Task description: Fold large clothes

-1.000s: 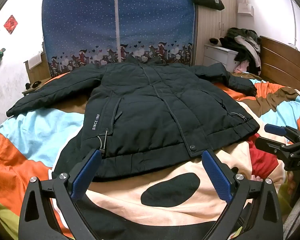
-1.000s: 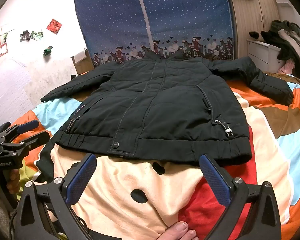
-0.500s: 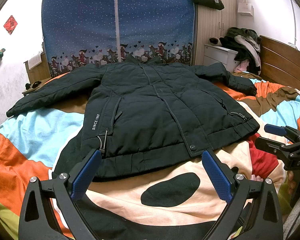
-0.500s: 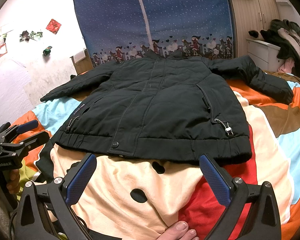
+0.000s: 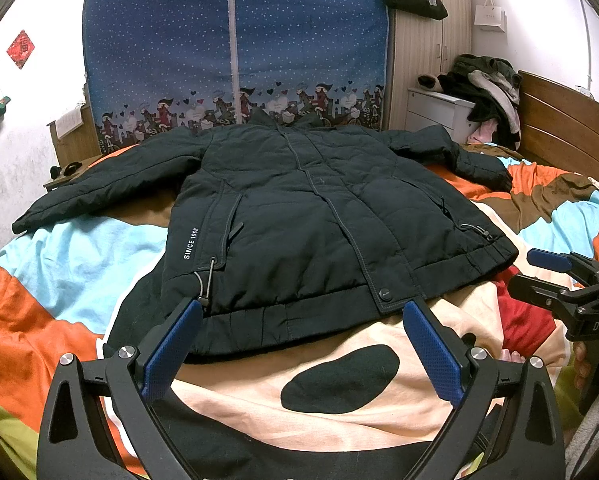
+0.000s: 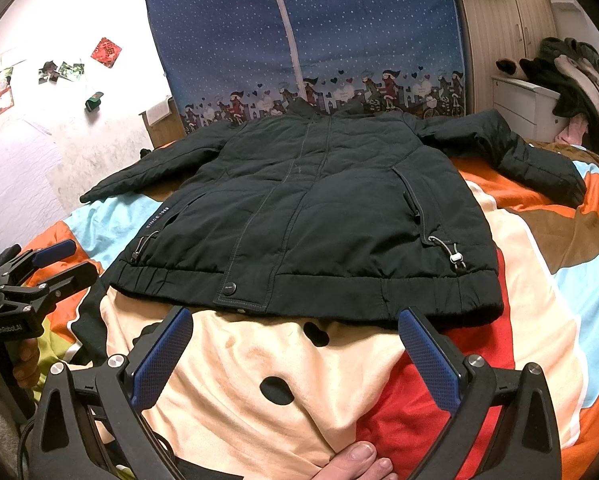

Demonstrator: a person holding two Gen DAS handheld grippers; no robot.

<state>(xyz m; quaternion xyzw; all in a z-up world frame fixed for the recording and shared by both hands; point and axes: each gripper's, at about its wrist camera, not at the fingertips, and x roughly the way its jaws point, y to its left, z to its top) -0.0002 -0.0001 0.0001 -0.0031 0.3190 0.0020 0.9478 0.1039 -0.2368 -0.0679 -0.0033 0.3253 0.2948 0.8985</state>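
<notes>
I have the black padded jacket lying flat and face up across the middle of both views, sleeves spread out to the sides, on the patchwork bedspread of orange, light blue, cream and red. My left gripper sits at the lower centre of the left view, blue-padded fingers spread wide and empty, tips just short of the hem. My right gripper at the lower centre of the right view is equally wide apart, holding nothing, near the hem.
</notes>
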